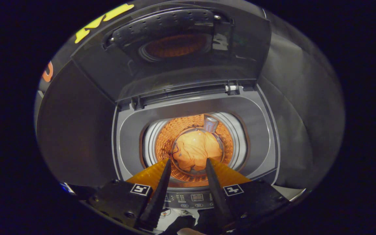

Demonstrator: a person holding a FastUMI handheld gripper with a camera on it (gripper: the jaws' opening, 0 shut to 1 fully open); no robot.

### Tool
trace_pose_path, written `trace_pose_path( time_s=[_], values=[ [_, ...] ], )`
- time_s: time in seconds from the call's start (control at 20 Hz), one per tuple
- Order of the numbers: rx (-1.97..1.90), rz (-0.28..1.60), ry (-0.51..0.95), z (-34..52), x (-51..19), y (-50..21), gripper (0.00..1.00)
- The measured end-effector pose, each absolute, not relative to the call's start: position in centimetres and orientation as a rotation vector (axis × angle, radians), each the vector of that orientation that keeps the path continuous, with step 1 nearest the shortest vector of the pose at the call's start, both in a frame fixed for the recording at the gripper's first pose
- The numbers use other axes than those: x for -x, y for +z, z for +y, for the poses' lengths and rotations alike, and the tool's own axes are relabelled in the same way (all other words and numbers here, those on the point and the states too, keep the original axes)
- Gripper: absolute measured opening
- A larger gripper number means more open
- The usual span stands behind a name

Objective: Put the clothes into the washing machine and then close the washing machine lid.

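Below, clothes (195, 150) beyond parted claw (188, 162)

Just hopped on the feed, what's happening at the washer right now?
A person is holding the gripper above the open top-load washing machine. Its fingers are spread apart with nothing between them, pointing down toward the drum. An orange garment already lies bunched at the bottom of the drum, beyond the fingertips. The lid stands raised at the back, so closing it is the step left. The control panel sits just below the fingers.
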State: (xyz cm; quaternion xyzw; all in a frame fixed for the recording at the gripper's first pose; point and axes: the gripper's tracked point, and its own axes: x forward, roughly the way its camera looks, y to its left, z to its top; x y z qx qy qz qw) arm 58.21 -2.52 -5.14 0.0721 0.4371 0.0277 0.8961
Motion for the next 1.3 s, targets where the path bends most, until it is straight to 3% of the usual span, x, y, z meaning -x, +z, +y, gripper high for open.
trace_pose_path(
  time_s=[0.65,1.3],
  values=[
    [0.036,0.733,0.073,-3.1,-58.3,-2.2,0.67],
    [0.113,0.454,0.088,-2.8,-60.4,6.1,0.68]
  ],
)
